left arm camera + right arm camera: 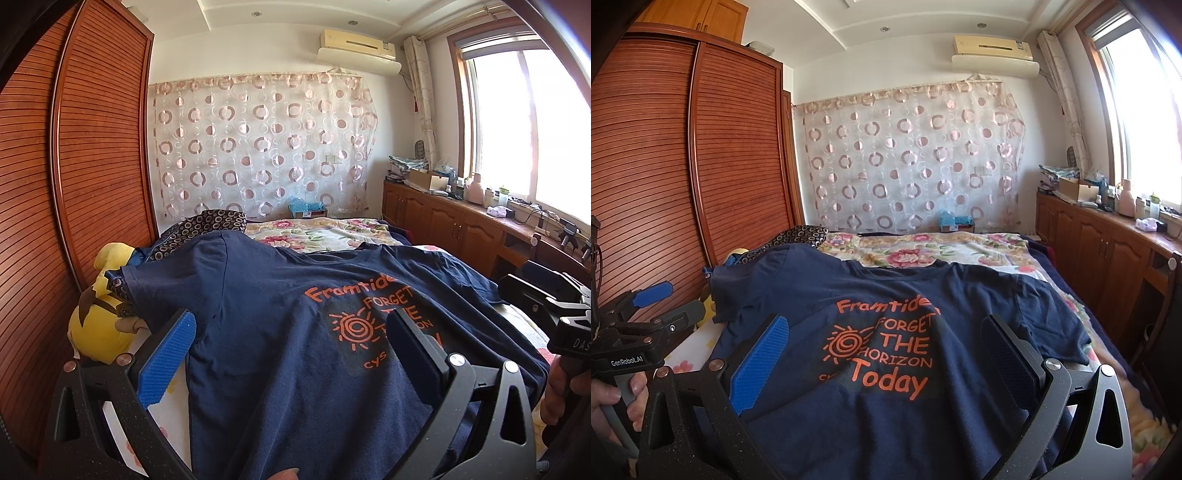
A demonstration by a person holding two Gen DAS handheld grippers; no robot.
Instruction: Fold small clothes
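A yellow plush toy [99, 328] lies at the left edge of the bed [317, 229], against the slatted wooden wardrobe [99, 147]. Just right of it, a navy T-shirt [280, 332] is spread flat on the bed, print side up, its orange lettering reading upright from the near end. Its long axis runs away from the cameras: the hem is nearest, the neckline is at the far end toward the floral bedspread [923, 251], and one sleeve reaches left toward the toy while the other spreads right.

The left tongs [291, 347] stand wide apart with nothing between the pads; the blue left pad sits over the shirt's left side edge, and the dark right pad is above the printed sun. The right tongs [886, 350] are likewise spread wide and hold nothing, framing the printed text from above the lower half of the shirt. A hand [617, 402] grips the other tool's handle at the left of the right wrist view.
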